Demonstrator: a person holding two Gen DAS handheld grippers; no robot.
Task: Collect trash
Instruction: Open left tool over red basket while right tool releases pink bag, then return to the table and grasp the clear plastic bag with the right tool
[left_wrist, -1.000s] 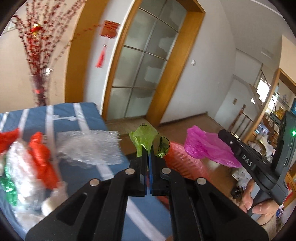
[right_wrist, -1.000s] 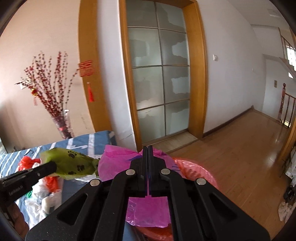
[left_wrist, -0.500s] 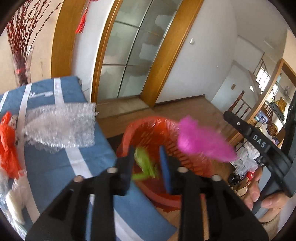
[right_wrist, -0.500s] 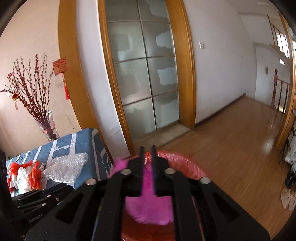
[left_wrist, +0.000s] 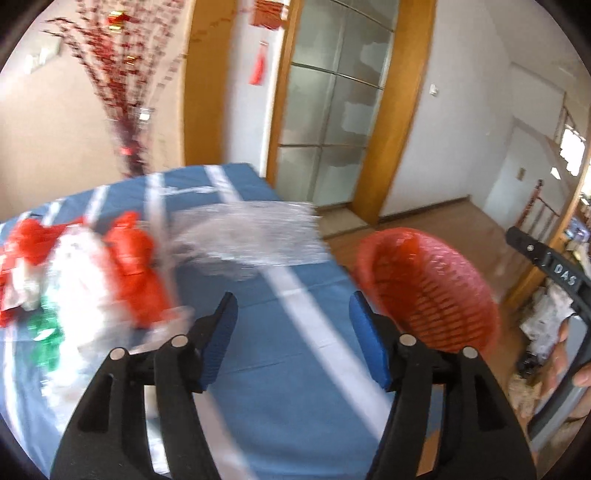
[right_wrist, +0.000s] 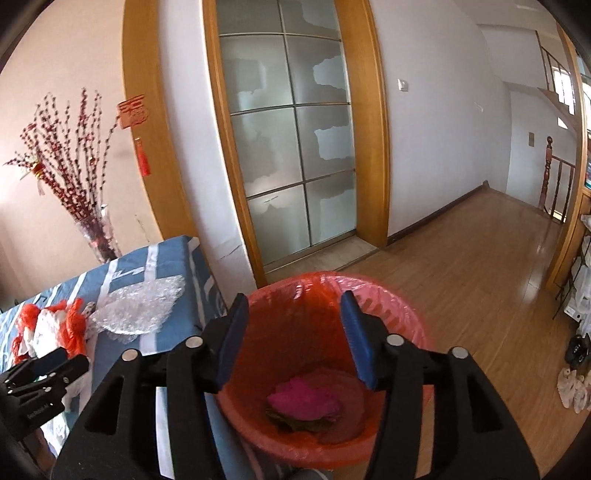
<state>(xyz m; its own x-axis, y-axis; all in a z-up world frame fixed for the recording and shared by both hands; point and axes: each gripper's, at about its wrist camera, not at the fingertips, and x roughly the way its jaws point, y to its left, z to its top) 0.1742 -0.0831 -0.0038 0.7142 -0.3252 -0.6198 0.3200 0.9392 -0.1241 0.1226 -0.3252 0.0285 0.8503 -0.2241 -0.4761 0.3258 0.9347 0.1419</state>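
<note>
My left gripper (left_wrist: 293, 325) is open and empty above the blue striped tablecloth (left_wrist: 295, 362). Ahead on the cloth lie a sheet of bubble wrap (left_wrist: 251, 236) and a blurred heap of red, white and green plastic bags (left_wrist: 81, 273). The red trash bin (left_wrist: 424, 288) stands just off the table's right edge. My right gripper (right_wrist: 293, 328) is open and empty directly above the bin (right_wrist: 399, 310). A pink bag (right_wrist: 304, 400) lies at the bin's bottom on top of a darker piece. The left gripper also shows in the right wrist view (right_wrist: 48, 373).
A glass vase with red branches (right_wrist: 92, 236) stands at the table's far end by the wall. A frosted glass door (right_wrist: 291, 147) is behind the bin. Wooden floor (right_wrist: 480, 266) stretches to the right, with stair railing (right_wrist: 550, 181) and bags (right_wrist: 576, 384) at the far right.
Both grippers have opened and let go: the green bag and the pink bag dropped into the bin. My left gripper has swung left, back over the table.
</note>
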